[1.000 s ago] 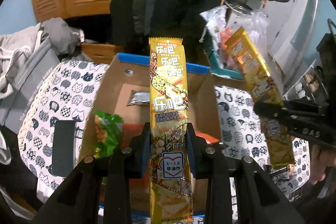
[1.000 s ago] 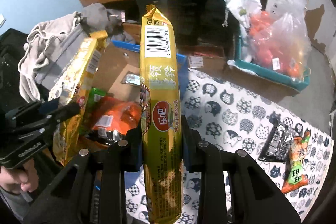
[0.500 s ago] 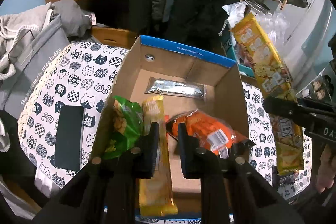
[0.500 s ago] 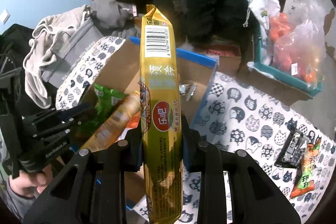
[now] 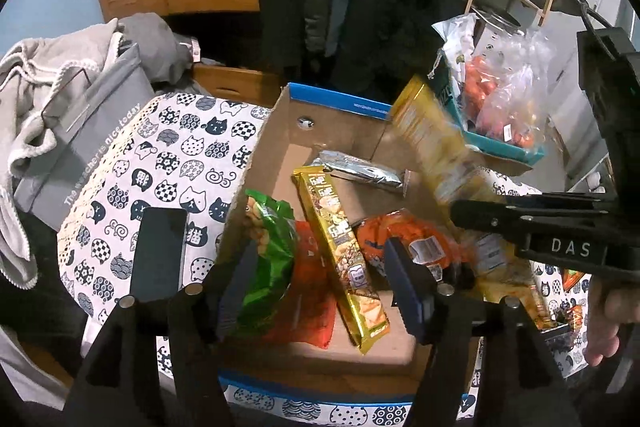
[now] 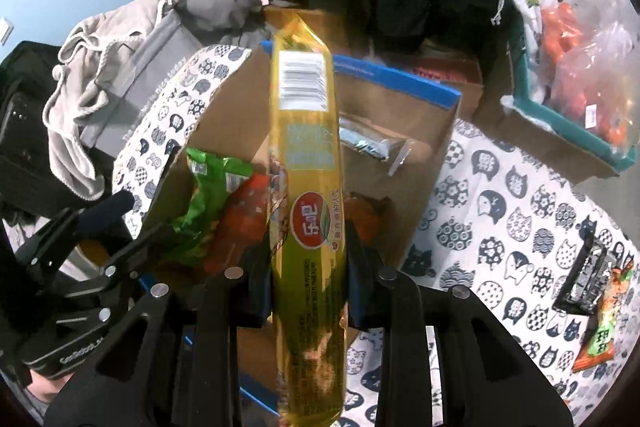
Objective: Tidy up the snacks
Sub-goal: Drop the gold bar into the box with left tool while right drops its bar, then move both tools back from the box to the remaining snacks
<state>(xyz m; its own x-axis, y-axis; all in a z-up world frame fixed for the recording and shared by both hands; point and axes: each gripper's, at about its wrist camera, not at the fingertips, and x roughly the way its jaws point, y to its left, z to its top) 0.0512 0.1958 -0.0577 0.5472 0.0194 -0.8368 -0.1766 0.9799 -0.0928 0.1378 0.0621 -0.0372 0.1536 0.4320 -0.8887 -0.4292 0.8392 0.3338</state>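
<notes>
An open cardboard box (image 5: 340, 102) holds a green bag (image 5: 268, 247), a red bag (image 5: 312, 307), an orange bag (image 5: 408, 239) and a silver pack (image 5: 360, 171). A long yellow snack pack (image 5: 340, 247) lies slanted on top of them. My left gripper (image 5: 320, 279) hovers over it, jaws opening, with the pads clear of the pack. My right gripper (image 6: 306, 267) is shut on a second long yellow pack (image 6: 306, 147), held upright over the box (image 6: 400, 79); its jaws are just starting to open. In the left wrist view that pack (image 5: 440, 151) tilts over the box's right wall.
A black phone (image 5: 160, 251) lies on the cat-patterned cloth (image 5: 168, 155) left of the box, beside a grey bag (image 5: 80, 147) and clothes. A teal tray (image 6: 576, 131) with bagged orange items stands at the back right. A dark pack (image 6: 592, 279) and an orange pack (image 6: 600, 331) lie on the cloth at right.
My left gripper has let go of its yellow pack, which now lies in the box, and its jaws have spread. The right gripper has carried its pack lower and over the box.
</notes>
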